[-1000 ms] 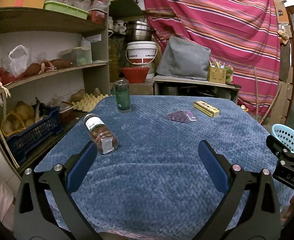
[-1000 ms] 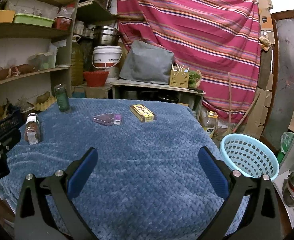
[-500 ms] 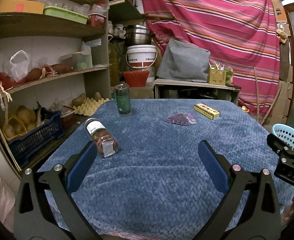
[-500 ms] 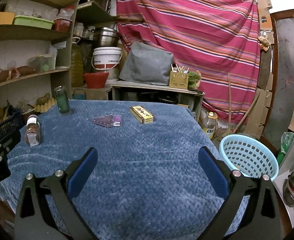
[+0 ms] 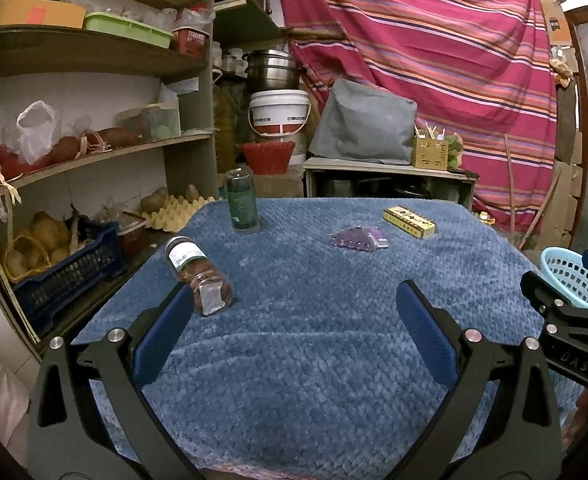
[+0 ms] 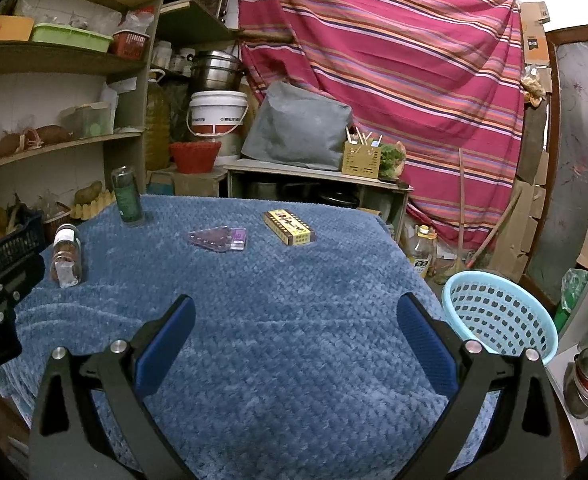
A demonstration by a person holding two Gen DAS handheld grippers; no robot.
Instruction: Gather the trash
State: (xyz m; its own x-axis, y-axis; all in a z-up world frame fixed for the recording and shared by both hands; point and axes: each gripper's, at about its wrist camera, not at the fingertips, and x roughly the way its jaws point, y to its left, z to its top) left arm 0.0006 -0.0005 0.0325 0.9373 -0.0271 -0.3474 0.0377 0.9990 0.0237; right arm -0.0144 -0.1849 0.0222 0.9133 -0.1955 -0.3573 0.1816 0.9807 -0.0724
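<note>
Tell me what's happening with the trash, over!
Left tongs open, empty. Right tongs open, empty. Tipped jar, green can, purple packet, yellow box on the blue cloth. Basket beside the table, nothing blocking.

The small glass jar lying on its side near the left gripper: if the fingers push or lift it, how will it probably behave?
The jar lies on its round side, so a push across it may roll it, though the soft blue blanket should slow it. Its smooth clear wall looks slippery and breakable. It seems partly filled with brown contents, so probably not very light. The left gripper is open.
</note>
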